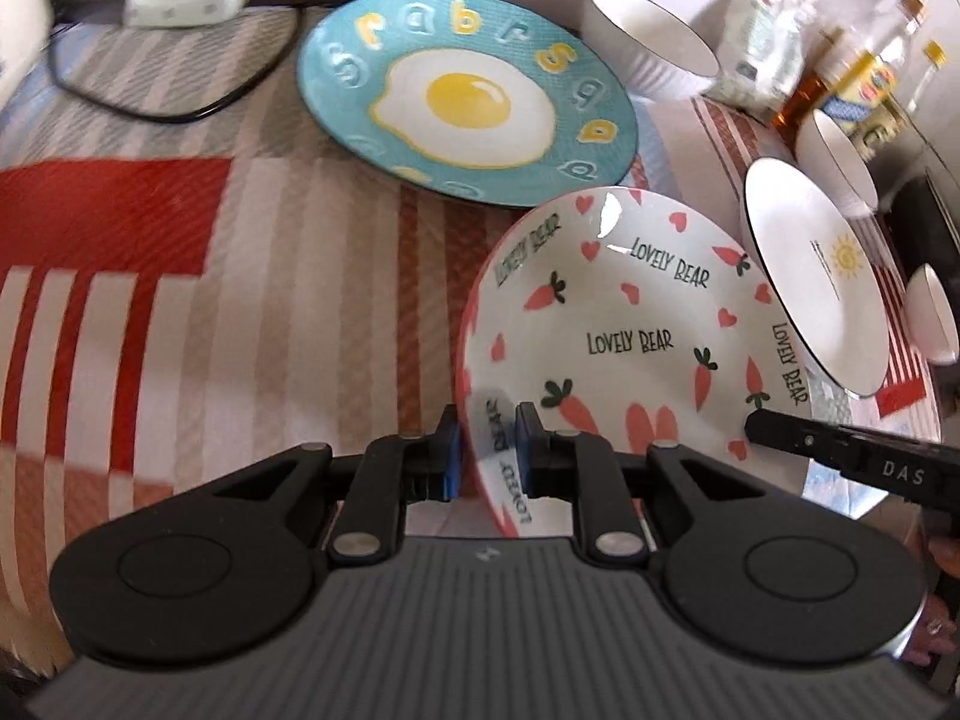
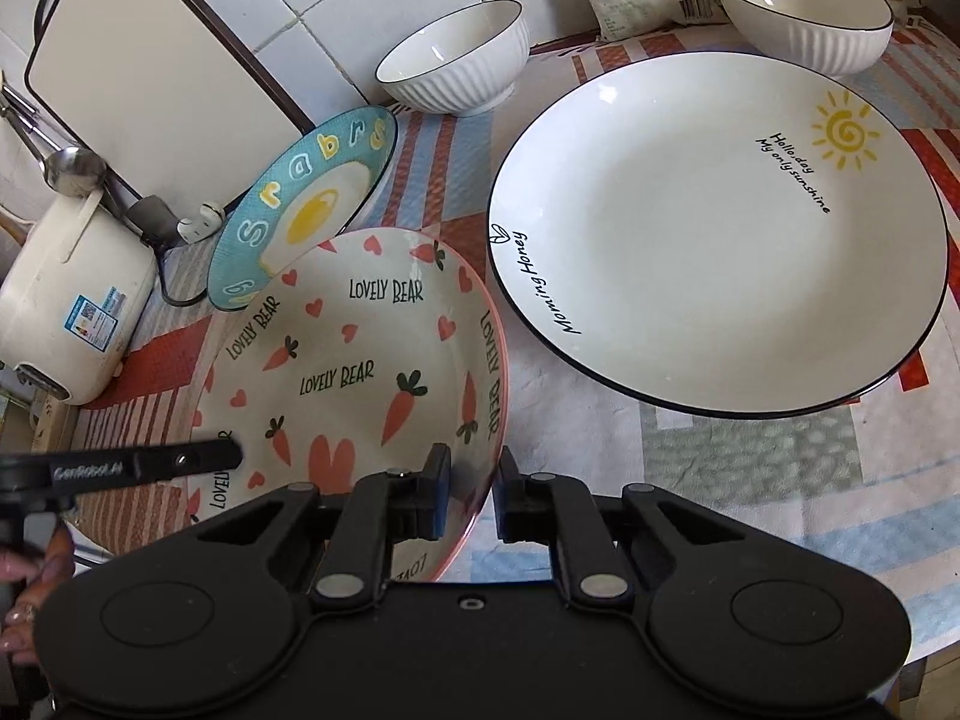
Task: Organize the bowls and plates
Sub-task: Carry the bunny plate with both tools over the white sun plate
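Both the left gripper (image 1: 487,441) and right gripper (image 2: 474,495) pinch opposite rims of the carrot plate (image 1: 630,324), beside the egg plate (image 1: 468,96); next, seemingly, lifting it level for stacking.

I am seeing the carrot plate (image 2: 360,360) sitting at the near edge of the table (image 2: 750,480), my two grippers clamping its rim from opposite sides. The egg plate (image 2: 300,210) is lying just behind it toward the far left, its edge tucked behind the carrot plate's rim. The sun plate (image 2: 720,240) is lying to the right. Two bowls (image 2: 456,66) (image 2: 804,18) are standing along the far edge, and a cooker (image 2: 72,312) is sitting at the left edge.
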A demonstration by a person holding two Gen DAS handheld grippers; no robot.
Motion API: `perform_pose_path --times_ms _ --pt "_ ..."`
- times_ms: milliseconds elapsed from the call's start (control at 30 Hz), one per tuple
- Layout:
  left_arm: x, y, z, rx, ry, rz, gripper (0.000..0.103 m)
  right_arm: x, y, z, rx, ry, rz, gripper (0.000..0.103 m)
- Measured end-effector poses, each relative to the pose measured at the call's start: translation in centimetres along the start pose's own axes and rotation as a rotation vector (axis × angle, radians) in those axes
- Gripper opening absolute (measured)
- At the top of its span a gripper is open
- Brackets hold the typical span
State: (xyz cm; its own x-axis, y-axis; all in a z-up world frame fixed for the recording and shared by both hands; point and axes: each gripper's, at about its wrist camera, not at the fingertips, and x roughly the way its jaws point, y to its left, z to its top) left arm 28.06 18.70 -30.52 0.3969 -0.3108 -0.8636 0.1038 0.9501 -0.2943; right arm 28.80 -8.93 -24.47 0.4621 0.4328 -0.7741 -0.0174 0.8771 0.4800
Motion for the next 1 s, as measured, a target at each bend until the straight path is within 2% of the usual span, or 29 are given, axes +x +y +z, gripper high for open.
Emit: perform_pose_path --times_ms 133,267,400,567,767,1000 --pt "0.2 0.6 0.0 -0.006 0.000 -0.045 0.016 0.0 -0.2 -0.2 0.009 -0.014 0.007 0.016" --pt "-0.5 -1.7 -0.4 0.122 -0.012 0.039 0.019 0.1 0.3 -0.1 0.044 -0.014 -0.022 0.021" --pt "-1.5 -1.6 -0.3 0.110 0.005 0.006 0.019 -0.5 -0.1 0.3 0.107 -0.030 -0.021 0.017" --pt "-3.4 -2.0 0.2 0.134 -0.020 -0.011 0.019 -2.0 1.3 1.2 0.060 -0.024 -0.050 0.016" --pt "-6.1 -3.1 1.7 0.179 -0.061 -0.040 0.019 -4.7 2.4 1.8 0.057 -0.101 -0.050 0.016" --pt "-9.1 -5.8 3.9 0.290 -0.093 -0.088 0.019 -9.2 2.9 2.5 0.066 -0.188 -0.059 0.016"
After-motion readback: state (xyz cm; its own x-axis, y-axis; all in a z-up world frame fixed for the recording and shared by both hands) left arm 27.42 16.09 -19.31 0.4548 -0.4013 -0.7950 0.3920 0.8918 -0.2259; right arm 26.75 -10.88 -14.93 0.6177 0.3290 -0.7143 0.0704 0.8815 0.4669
